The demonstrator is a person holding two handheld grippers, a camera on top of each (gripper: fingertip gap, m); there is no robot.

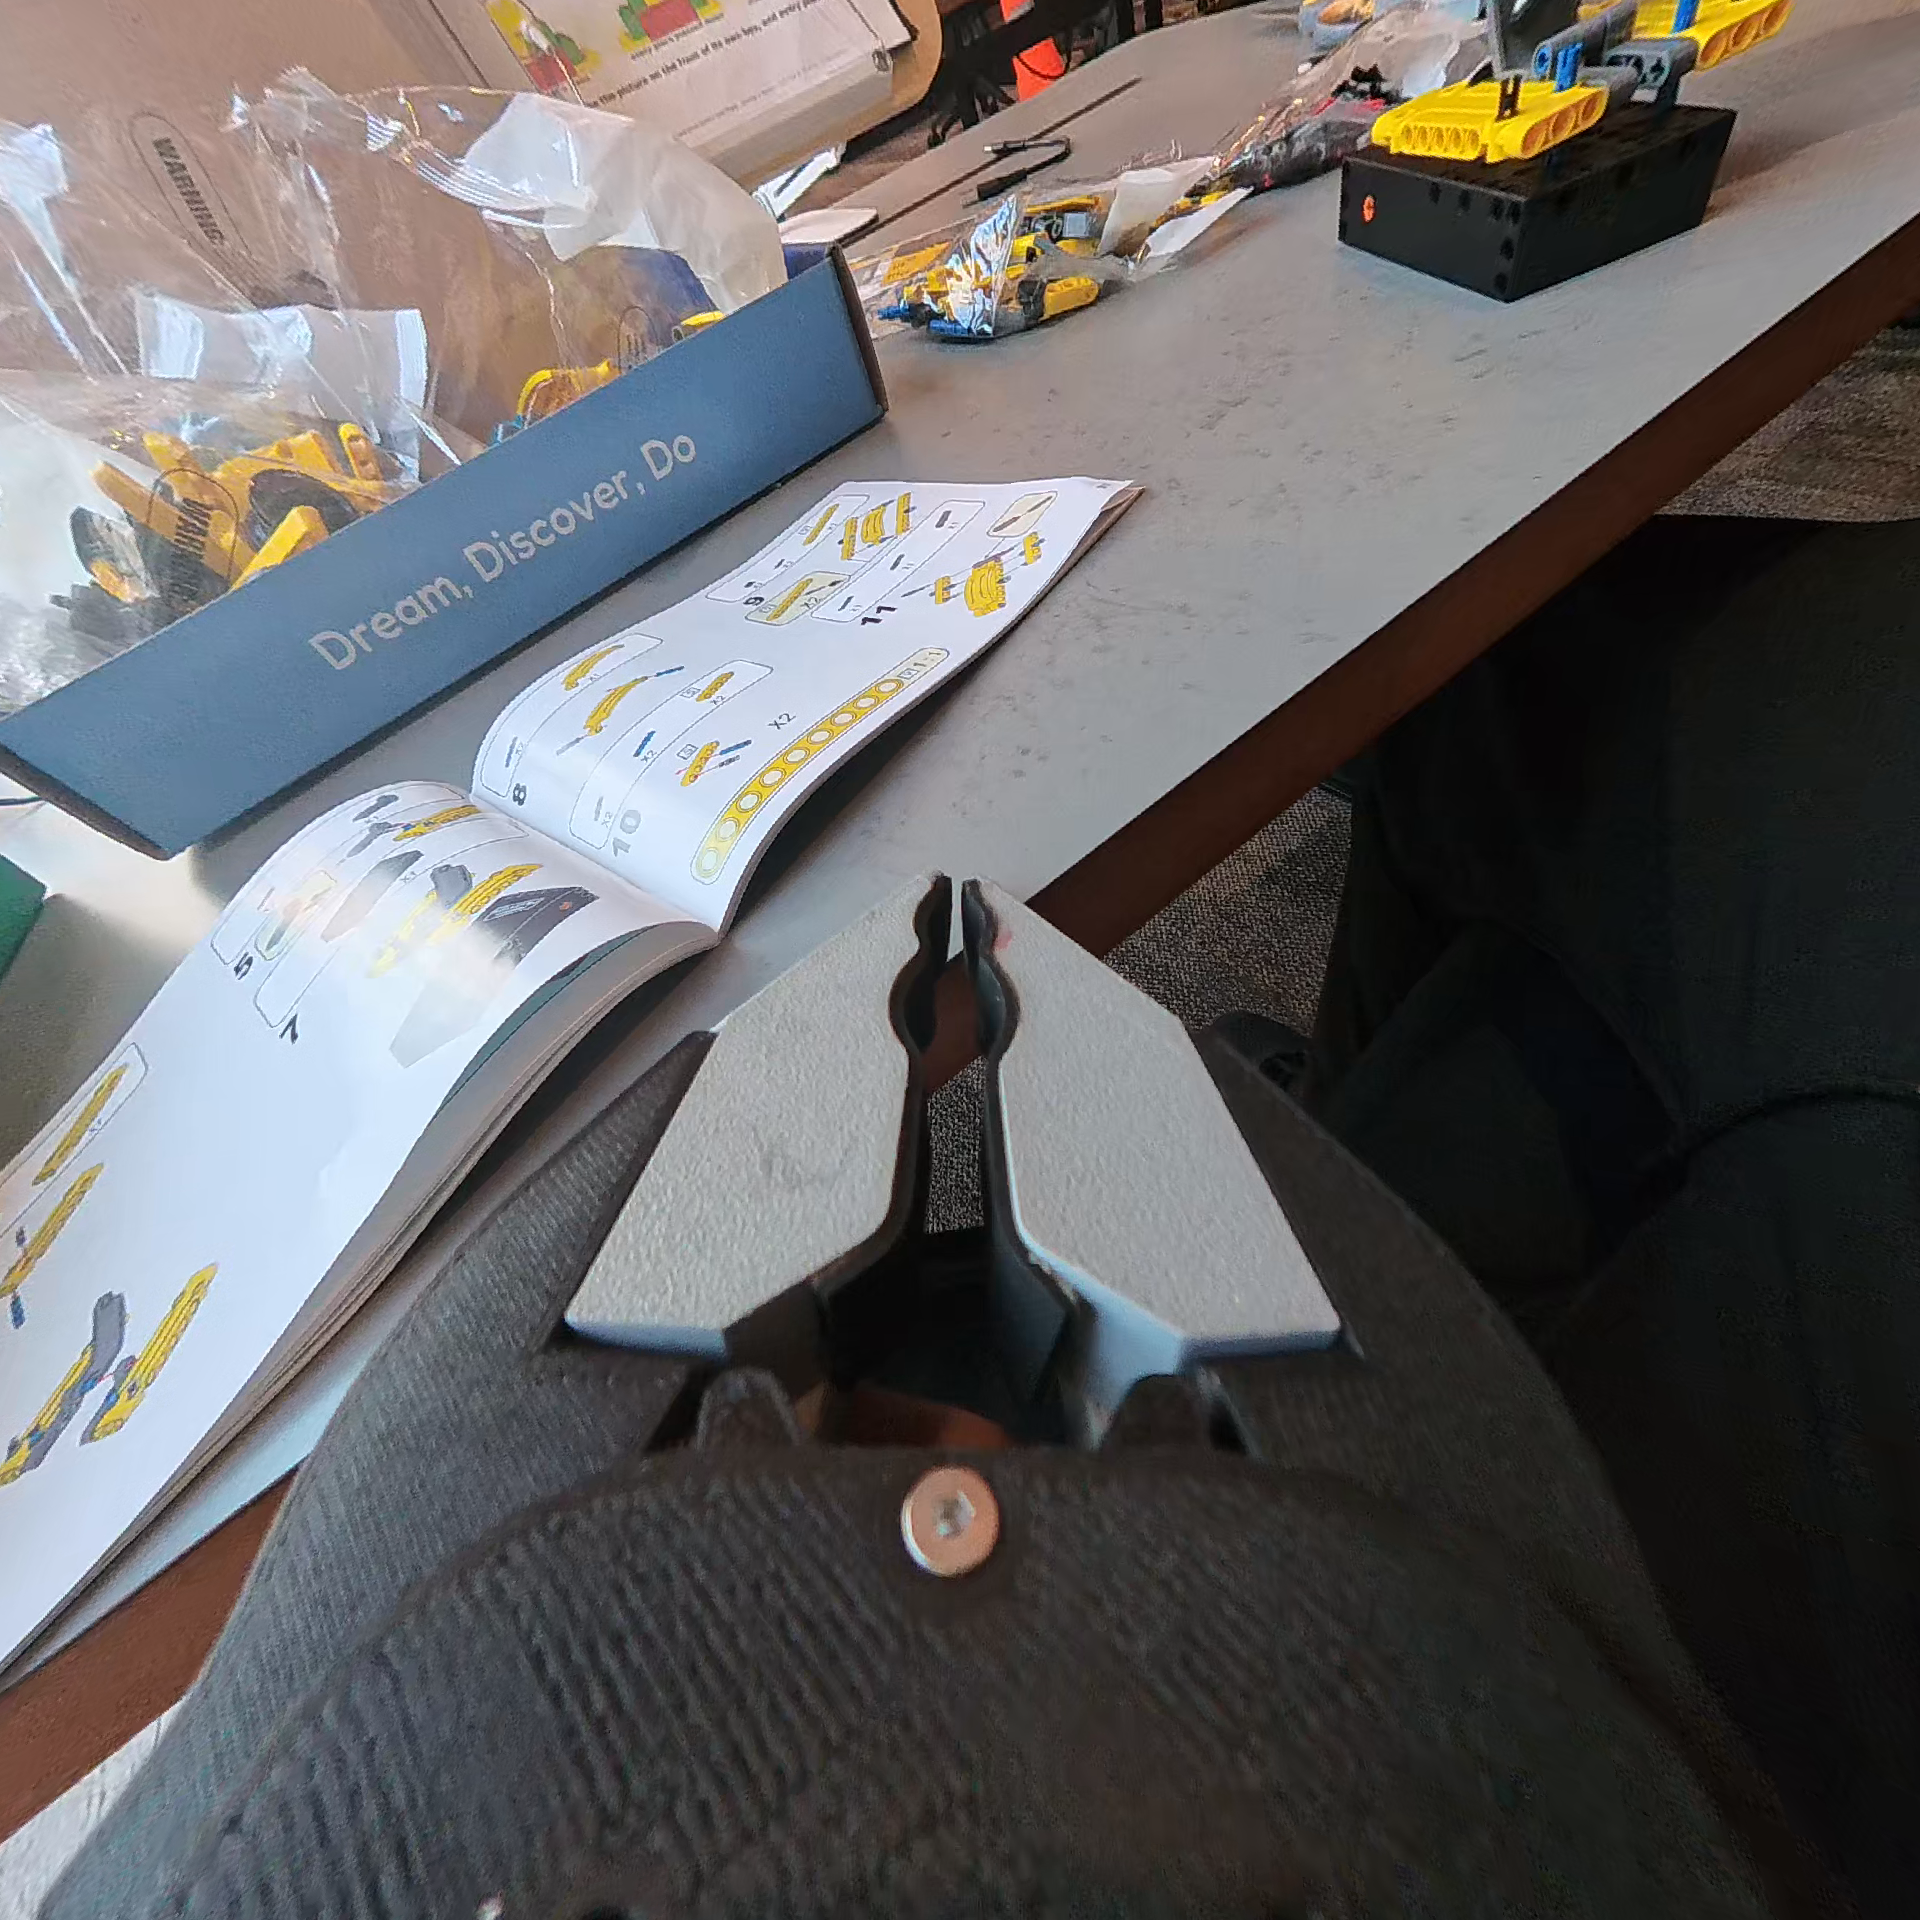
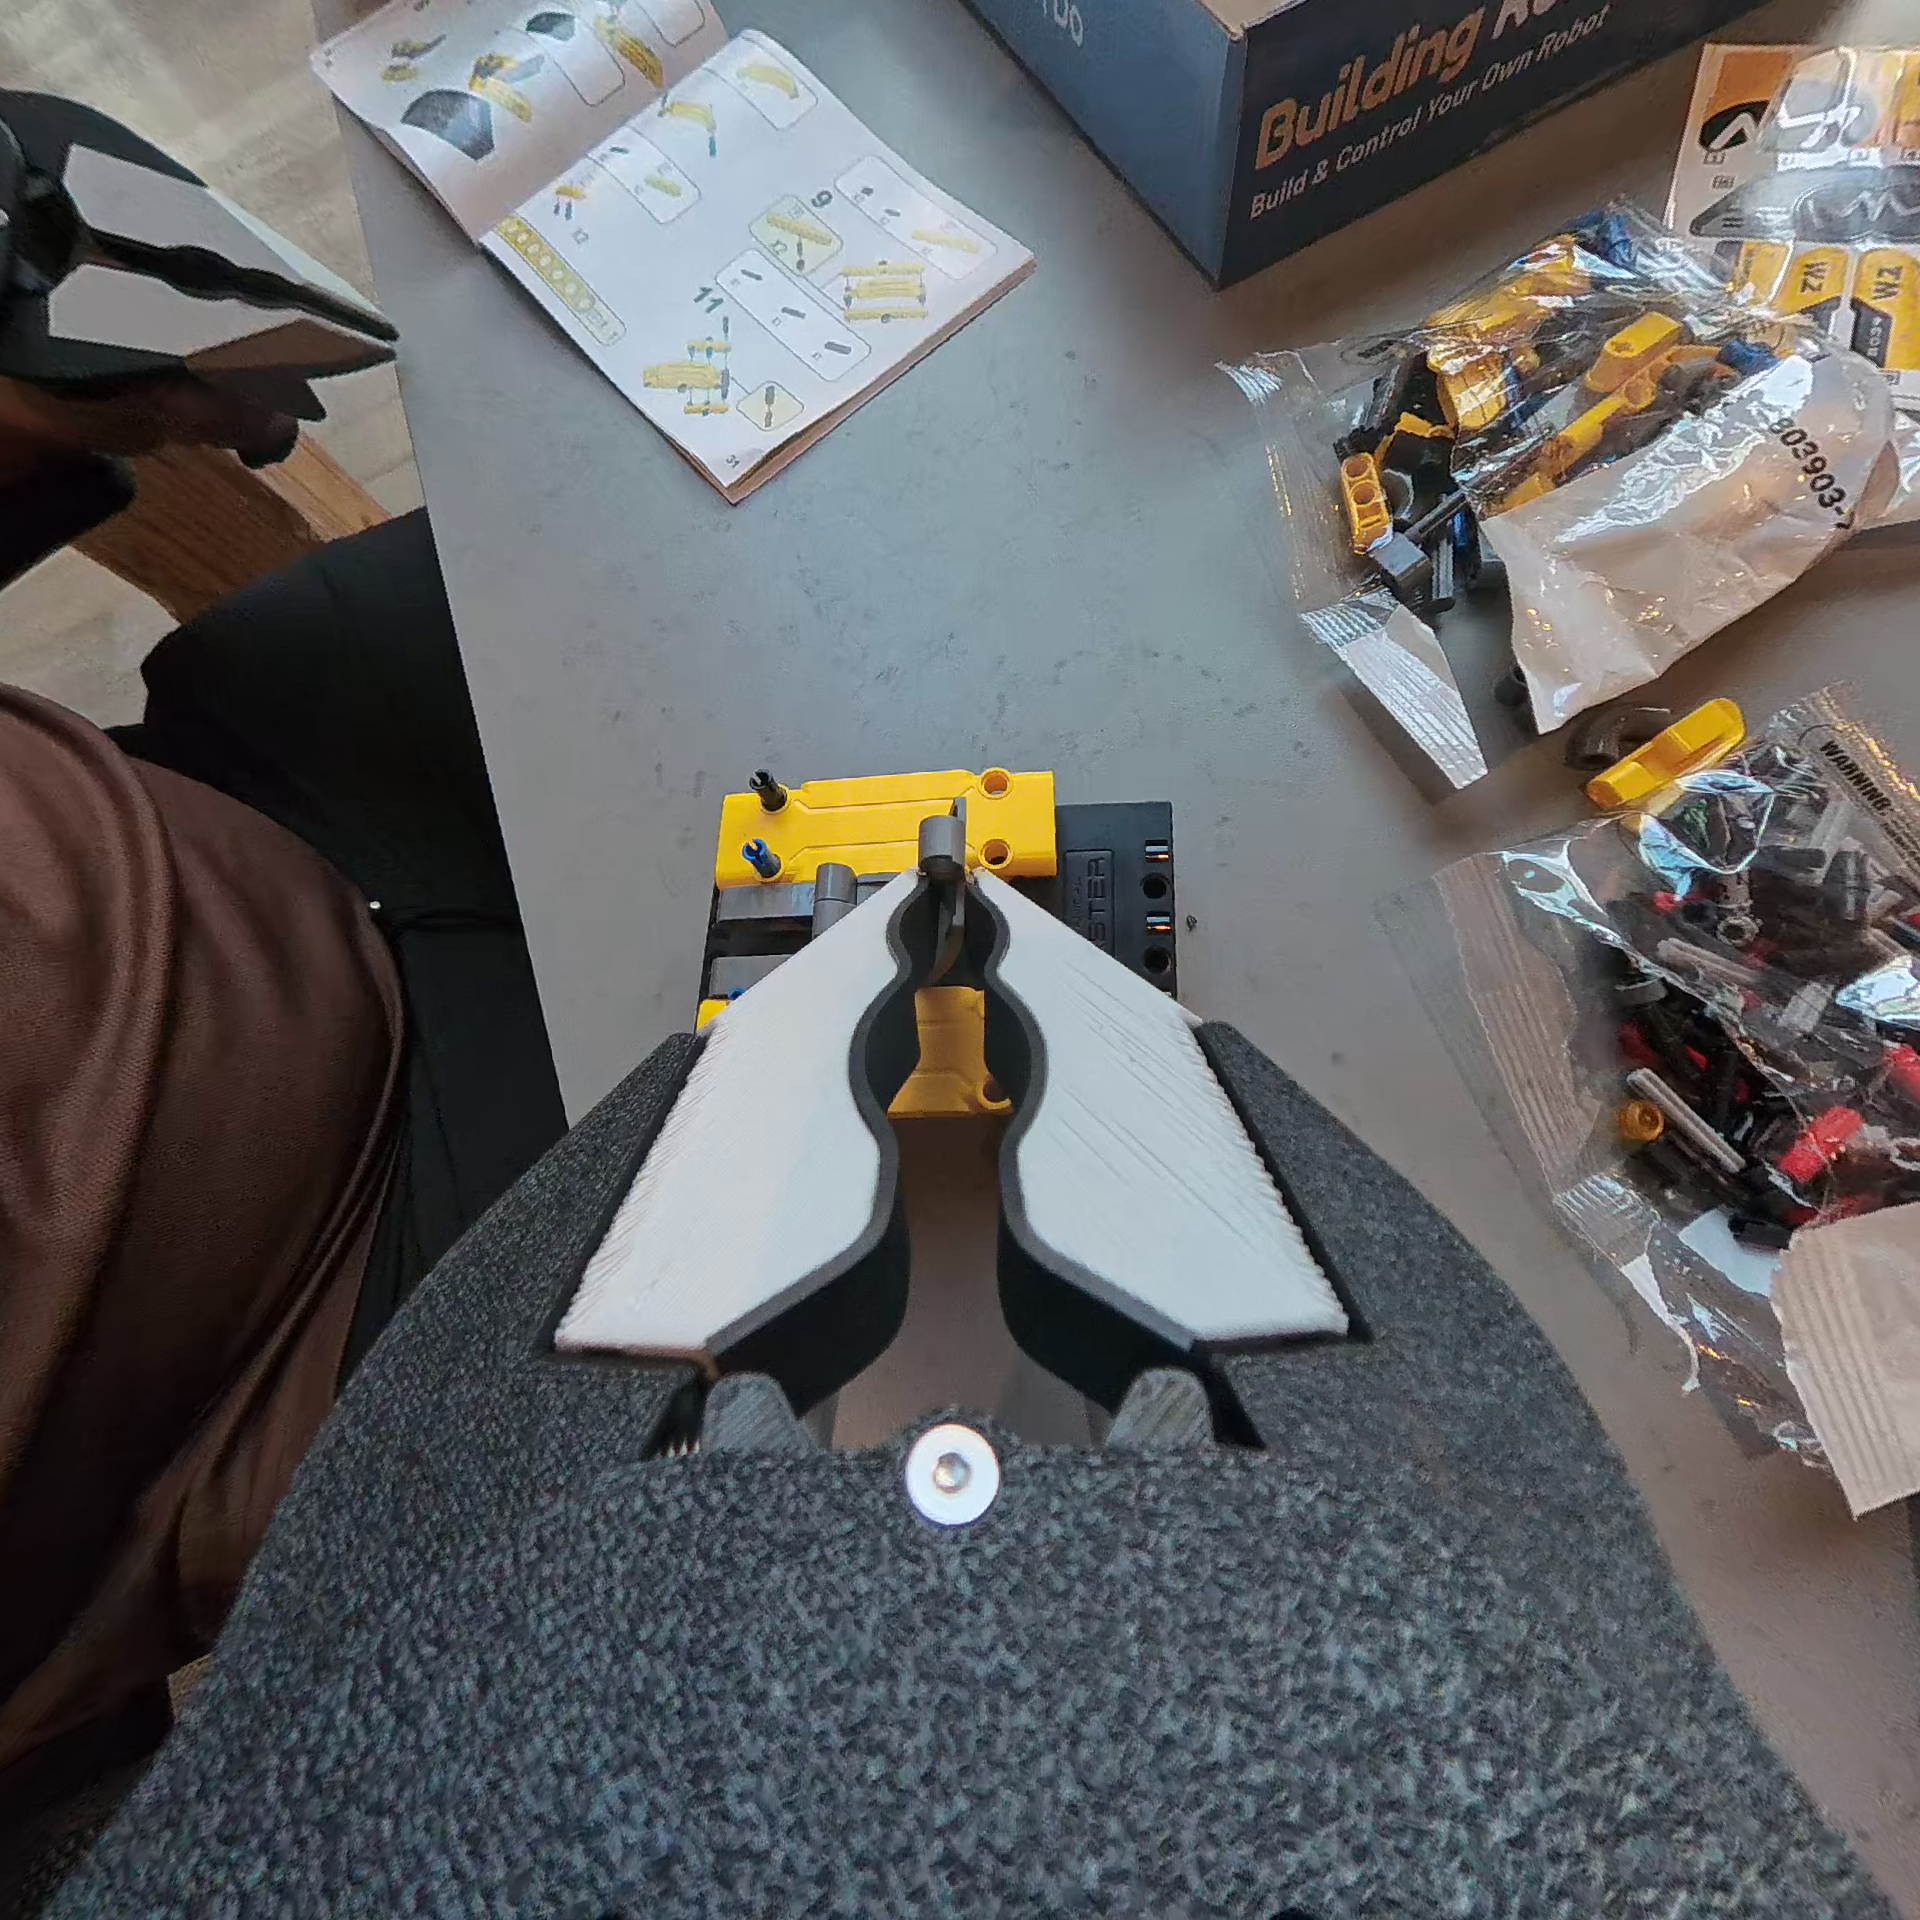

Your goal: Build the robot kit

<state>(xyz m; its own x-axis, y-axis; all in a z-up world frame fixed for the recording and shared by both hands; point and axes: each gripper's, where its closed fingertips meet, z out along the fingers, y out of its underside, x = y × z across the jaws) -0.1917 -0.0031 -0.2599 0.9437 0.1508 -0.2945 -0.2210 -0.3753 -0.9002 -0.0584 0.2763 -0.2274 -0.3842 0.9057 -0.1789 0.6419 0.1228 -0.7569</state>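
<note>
Yellow-and-black brick assembly (image 2: 940,883): rigid, light; right gripper (image 2: 948,883) pinches its grey pin (image 2: 938,840); left gripper (image 1: 957,891) nearly closed, empty, near booklet (image 1: 582,831).

The right gripper (image 2: 948,883) is covering the middle of the black-and-yellow brick assembly (image 2: 894,821), so the parts beneath its fingers are staying unseen; whether the thin dark piece (image 2: 951,925) at its tips is being pinched or merely lying between them is not showing clearly. Beyond the assembly, the instruction booklet (image 2: 727,239) and the blue box (image 2: 1299,125) are running off the top edge. To the assembly's right, the parts bags (image 2: 1558,447) are being cut by the frame, their small pieces too jumbled to identify.
</note>
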